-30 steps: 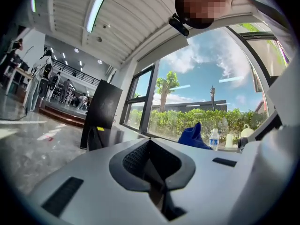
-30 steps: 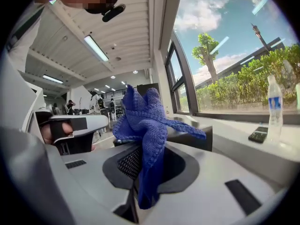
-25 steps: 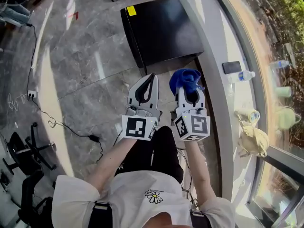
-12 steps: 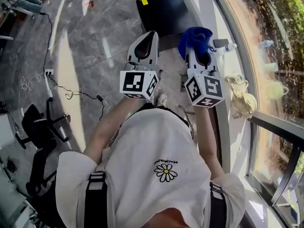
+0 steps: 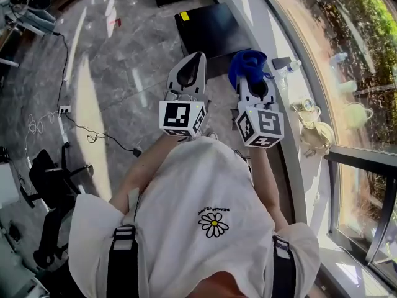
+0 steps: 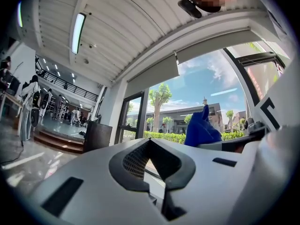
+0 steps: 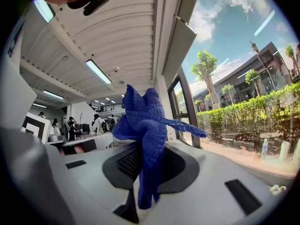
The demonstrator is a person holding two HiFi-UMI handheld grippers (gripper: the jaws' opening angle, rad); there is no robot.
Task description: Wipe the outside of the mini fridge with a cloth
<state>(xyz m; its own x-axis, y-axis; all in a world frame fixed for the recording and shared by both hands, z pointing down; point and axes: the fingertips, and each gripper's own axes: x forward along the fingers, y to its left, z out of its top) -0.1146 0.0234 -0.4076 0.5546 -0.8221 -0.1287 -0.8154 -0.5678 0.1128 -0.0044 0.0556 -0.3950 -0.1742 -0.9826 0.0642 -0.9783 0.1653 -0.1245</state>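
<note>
The black mini fridge [image 5: 211, 27] with a yellow sticker stands on the grey floor by the window ledge, ahead of both grippers. My right gripper [image 5: 249, 74] is shut on a blue cloth [image 5: 247, 61], which bunches up above its tips; in the right gripper view the blue cloth [image 7: 145, 123] stands out of the closed jaws of the right gripper [image 7: 140, 146]. My left gripper [image 5: 198, 57] is held beside it, shut with nothing in it. In the left gripper view the left gripper [image 6: 150, 140] points level into the room, and the blue cloth [image 6: 200, 128] shows at the right. Both grippers hang apart from the fridge.
A long window ledge [image 5: 282, 141] runs along the right, carrying a phone [image 5: 280, 62], a water bottle [image 5: 293, 66] and a beige bag [image 5: 316, 135]. A cable [image 5: 93, 135] and a power strip [image 5: 64, 110] lie on the floor at left, near an office chair [image 5: 49, 179].
Both grippers have risen towards the head camera and now sit further from the fridge. The right one keeps hold of the cloth; the left stays shut.
</note>
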